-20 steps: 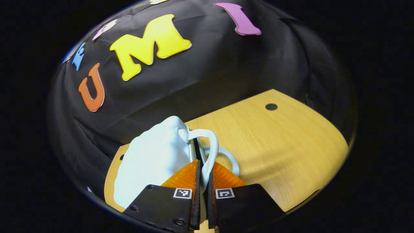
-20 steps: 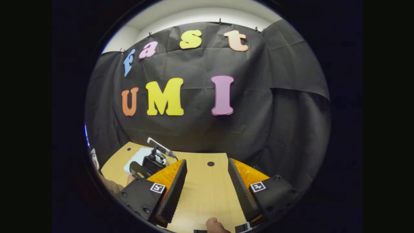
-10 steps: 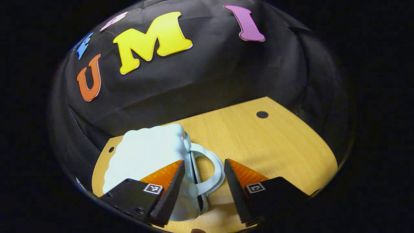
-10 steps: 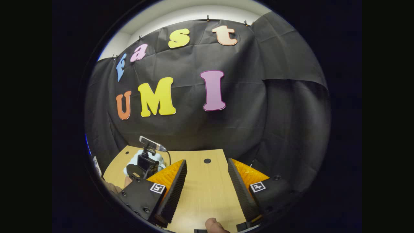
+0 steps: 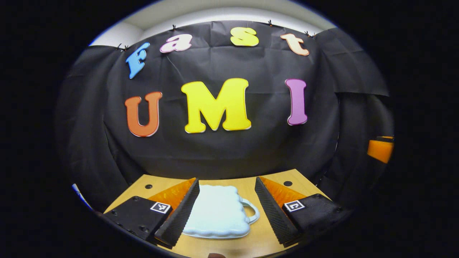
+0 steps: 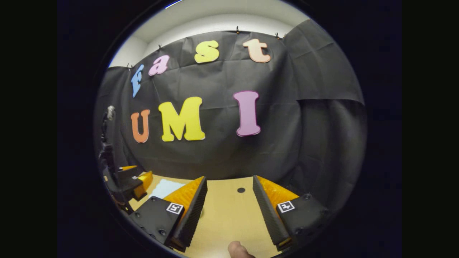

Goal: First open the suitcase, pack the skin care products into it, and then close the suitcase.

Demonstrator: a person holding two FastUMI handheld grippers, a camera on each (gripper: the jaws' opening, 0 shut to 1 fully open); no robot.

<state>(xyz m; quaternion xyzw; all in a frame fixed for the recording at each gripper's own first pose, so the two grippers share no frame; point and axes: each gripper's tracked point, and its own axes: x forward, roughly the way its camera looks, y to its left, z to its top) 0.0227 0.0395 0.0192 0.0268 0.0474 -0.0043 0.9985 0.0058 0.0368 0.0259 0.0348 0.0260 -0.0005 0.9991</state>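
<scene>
A small pale blue, cloud-shaped suitcase (image 5: 215, 211) lies flat and closed on the wooden table (image 5: 260, 238), its loop handle (image 5: 254, 211) pointing right. My left gripper (image 5: 226, 181) is open and hangs above and in front of the suitcase, which shows between the two fingers without touching them. In the right gripper view the same suitcase (image 6: 165, 187) lies at the left, with the left gripper (image 6: 135, 182) raised beside it. My right gripper (image 6: 229, 178) is open over bare table (image 6: 226, 215), with nothing between its fingers.
The black cloth wall stands close behind the table. Round holes (image 5: 287, 183) (image 6: 241, 190) mark the tabletop near its back edge. A thumb (image 6: 238, 249) shows at the bottom of the right gripper view. Part of the other gripper (image 5: 380, 149) shows at the far right.
My left gripper was shut on the suitcase handle; it has let go, opened, and lifted back level. The suitcase now lies flat on the table. The right gripper has barely moved.
</scene>
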